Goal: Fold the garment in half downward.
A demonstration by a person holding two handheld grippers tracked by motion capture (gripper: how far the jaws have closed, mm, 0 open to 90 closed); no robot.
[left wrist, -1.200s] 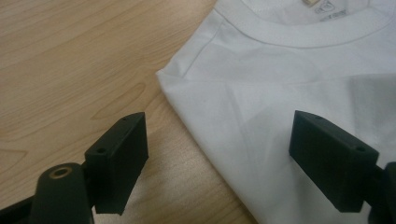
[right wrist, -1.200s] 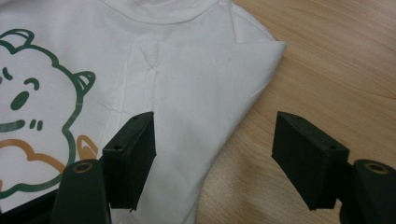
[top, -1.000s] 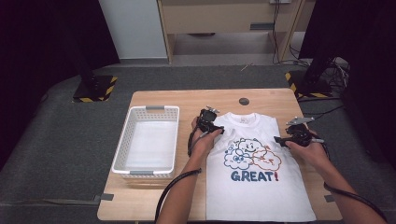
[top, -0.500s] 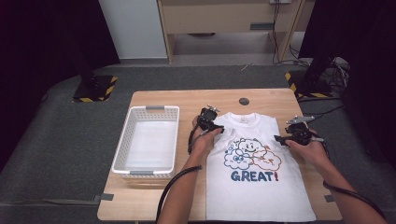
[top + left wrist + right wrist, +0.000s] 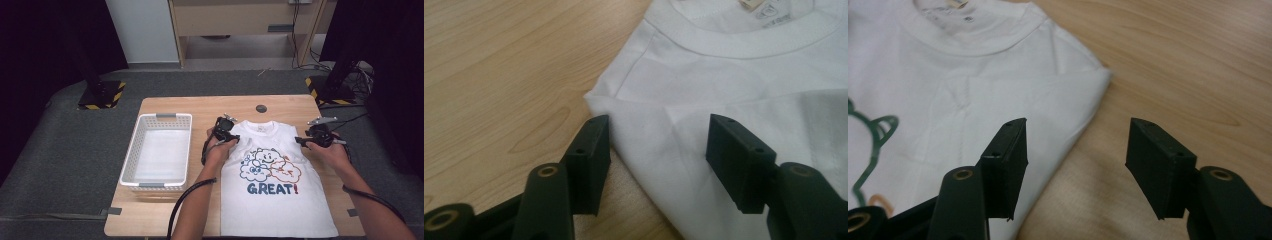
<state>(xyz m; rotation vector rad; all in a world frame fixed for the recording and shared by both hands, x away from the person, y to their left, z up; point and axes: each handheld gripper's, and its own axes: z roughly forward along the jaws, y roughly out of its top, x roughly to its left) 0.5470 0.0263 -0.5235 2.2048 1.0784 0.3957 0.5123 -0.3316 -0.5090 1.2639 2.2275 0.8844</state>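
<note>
High view shows one T-shirt (image 5: 277, 200), one basket (image 5: 131, 155), two hand-held grippers, left (image 5: 231, 138) and right (image 5: 299, 140), both spread, closing.

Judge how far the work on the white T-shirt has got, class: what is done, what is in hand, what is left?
Done: the T-shirt lies flat, print up, sleeves tucked under. In hand: the left gripper and right gripper each straddle a shoulder edge, jaws just been closing, pads not yet pinching cloth. Left: gripping, probably folding; the basket beside it holds nothing.
</note>
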